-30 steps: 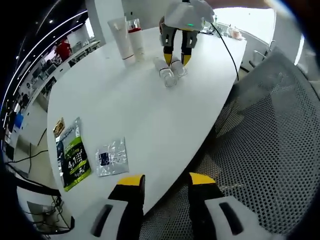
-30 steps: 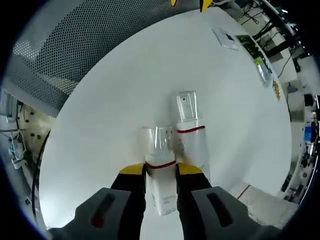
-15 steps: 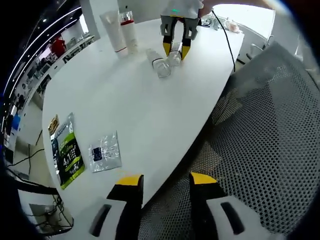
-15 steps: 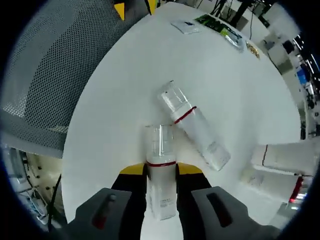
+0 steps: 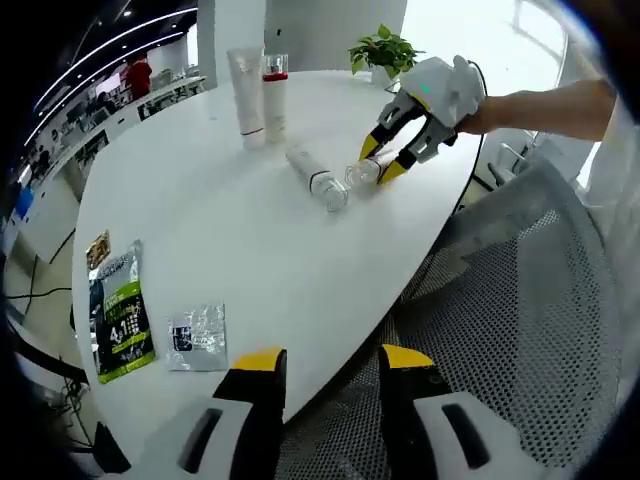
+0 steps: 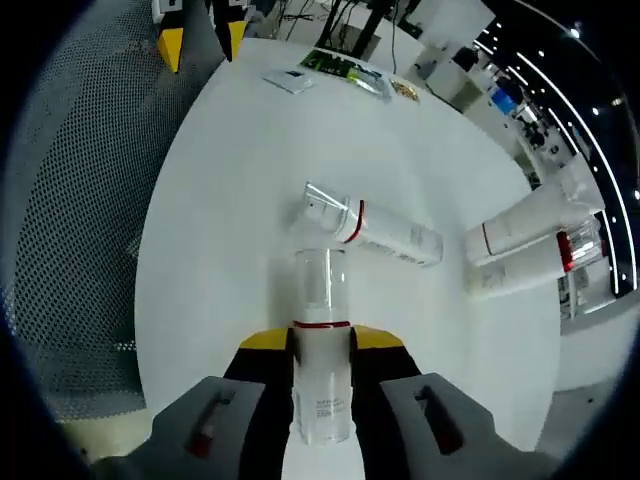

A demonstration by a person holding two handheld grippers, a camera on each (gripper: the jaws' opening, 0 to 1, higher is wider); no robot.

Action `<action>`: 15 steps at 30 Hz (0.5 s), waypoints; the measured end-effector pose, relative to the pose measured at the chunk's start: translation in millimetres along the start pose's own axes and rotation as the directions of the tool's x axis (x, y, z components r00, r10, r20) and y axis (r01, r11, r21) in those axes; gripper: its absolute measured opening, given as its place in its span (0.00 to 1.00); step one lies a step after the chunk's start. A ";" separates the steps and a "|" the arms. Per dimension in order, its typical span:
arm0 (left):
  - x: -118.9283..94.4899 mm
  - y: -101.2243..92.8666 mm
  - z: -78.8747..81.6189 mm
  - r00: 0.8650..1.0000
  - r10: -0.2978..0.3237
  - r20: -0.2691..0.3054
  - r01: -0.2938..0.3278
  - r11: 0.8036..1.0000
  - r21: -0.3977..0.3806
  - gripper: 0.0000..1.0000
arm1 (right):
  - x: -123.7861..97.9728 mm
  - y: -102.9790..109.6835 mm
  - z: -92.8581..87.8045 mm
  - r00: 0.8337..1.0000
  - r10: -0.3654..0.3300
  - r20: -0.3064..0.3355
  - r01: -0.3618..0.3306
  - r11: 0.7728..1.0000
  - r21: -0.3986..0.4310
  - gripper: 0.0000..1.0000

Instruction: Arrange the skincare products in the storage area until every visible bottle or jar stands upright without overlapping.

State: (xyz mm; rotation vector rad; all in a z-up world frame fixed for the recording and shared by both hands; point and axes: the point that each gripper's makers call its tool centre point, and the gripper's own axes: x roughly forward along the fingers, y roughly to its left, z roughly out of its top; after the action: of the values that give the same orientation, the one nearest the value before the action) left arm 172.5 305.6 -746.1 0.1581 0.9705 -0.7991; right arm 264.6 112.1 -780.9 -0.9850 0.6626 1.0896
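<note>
White and rounded, the big table [image 5: 240,230] runs off toward an office space with ceiling light strips, and a grey mesh chair [image 5: 520,330] sits at its near edge. Over at the right gripper [image 6: 320,340], yellow-tipped jaws are clamped on a clear-capped bottle [image 6: 322,370] with a red band, its cap pointing forward away from the camera; in the left gripper view the same bottle [image 5: 364,172] is pinched at the table's far side, tilted, cap end low toward the surface. Just beside it lies a second bottle [image 6: 375,228] of the same kind, flat on its side on the table, close to the held one's cap but apart from it. Further back a white tube [image 5: 246,95] and a red-capped bottle [image 5: 274,92] stand upright next to each other. Down at the near end, the left gripper [image 5: 322,362] hangs over the table edge and chair, jaws parted with nothing between them. A green sachet [image 5: 120,315] and a silvery sachet [image 5: 196,338] lie flat nearby.
</note>
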 end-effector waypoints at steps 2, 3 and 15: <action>-1.2 -10.2 19.1 0.995 -0.047 0.089 0.056 0.994 -0.097 0.38 | -9.9 2.8 12.2 0.997 -0.032 0.070 0.023 0.991 0.129 0.18; -0.8 -12.4 24.8 0.991 -0.055 0.119 0.070 0.989 -0.132 0.40 | -13.3 4.0 16.4 0.995 -0.042 0.090 0.027 0.986 0.162 0.18; -9.3 -55.2 40.6 0.960 -0.176 0.215 0.182 0.983 -0.009 0.57 | -67.8 33.8 157.8 0.808 -0.045 0.588 -0.260 0.867 0.424 0.19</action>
State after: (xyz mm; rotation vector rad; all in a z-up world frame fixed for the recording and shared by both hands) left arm 160.2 252.8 -703.3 -0.0418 0.7987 -0.9476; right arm 206.3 230.7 -666.0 -0.1384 0.4474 1.1716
